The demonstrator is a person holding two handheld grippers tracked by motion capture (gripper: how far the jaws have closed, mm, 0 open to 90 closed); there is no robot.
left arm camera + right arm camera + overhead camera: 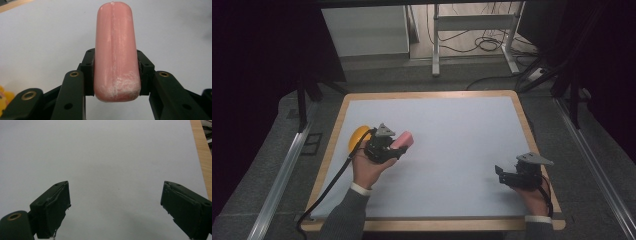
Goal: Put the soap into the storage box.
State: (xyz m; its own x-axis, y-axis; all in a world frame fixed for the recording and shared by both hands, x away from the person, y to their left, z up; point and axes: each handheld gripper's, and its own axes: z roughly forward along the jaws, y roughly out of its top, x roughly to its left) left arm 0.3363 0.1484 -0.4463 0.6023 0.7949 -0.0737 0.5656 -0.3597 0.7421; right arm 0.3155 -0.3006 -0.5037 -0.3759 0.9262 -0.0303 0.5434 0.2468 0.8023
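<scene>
Left gripper (pixel 115 72) jaws clamp the pink bar (pixel 115 52); right gripper (pixel 115 205) jaws gape, holding nothing.

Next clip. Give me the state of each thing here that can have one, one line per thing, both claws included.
Left claw: shut on the pink sausage, held near the table's left side.
Pink sausage: clamped across its lower part, sticking out past the jaws, surface scuffed white.
Right claw: open, jaws wide apart, nothing between them.
Yellow thing: lying on the table behind the left claw, partly hidden.
</scene>
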